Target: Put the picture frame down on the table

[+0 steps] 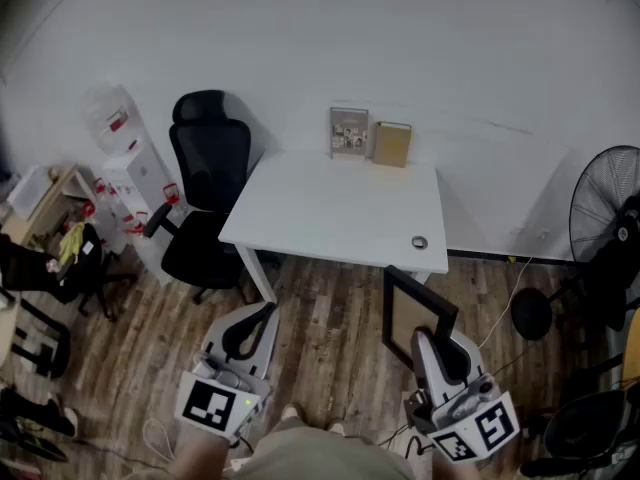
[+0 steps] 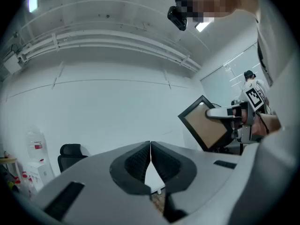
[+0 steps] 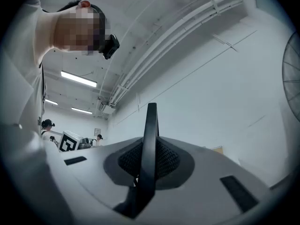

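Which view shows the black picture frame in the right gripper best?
The left gripper view: the picture frame shows its brown panel and black border. The head view shows it dark and foreshortened; the right gripper view, only its edge between the jaws.

- left hand-held gripper (image 1: 264, 313): low at the left of the head view, pointing forward and about level; jaws pressed together, nothing between them.
- right hand-held gripper (image 1: 422, 336): low at the right, nose tipped slightly upward; jaws clamped on the thin black edge of the picture frame (image 1: 408, 306), which stands on edge between the pads.
- both side by side and well apart, marker cubes at the rear, nearest the body.
- right hand (image 2: 268, 123): wrapped round its gripper's grip, seen in the left gripper view.
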Motion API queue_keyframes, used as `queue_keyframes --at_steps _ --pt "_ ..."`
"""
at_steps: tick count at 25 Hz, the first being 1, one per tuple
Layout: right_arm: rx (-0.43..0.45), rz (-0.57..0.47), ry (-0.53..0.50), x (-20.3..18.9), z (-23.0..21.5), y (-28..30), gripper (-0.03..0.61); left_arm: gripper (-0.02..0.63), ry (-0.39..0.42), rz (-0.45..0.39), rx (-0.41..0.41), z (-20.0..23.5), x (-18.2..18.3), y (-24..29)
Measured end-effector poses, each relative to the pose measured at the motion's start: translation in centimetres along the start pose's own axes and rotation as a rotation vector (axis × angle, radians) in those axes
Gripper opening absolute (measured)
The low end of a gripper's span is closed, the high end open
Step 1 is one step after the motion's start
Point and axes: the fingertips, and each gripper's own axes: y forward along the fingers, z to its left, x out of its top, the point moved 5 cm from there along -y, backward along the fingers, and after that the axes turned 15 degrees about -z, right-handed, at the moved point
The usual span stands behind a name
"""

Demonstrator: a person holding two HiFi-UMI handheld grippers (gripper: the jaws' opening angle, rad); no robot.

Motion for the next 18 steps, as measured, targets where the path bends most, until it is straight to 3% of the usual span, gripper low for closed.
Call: queue_keyframes --at_steps 18 --pt "-0.006 -0.006 0.098 0.1 -0.4 -1.4 0.057 0.023 -0.013 0.019 0.014 -1.7 0.1 -1.7"
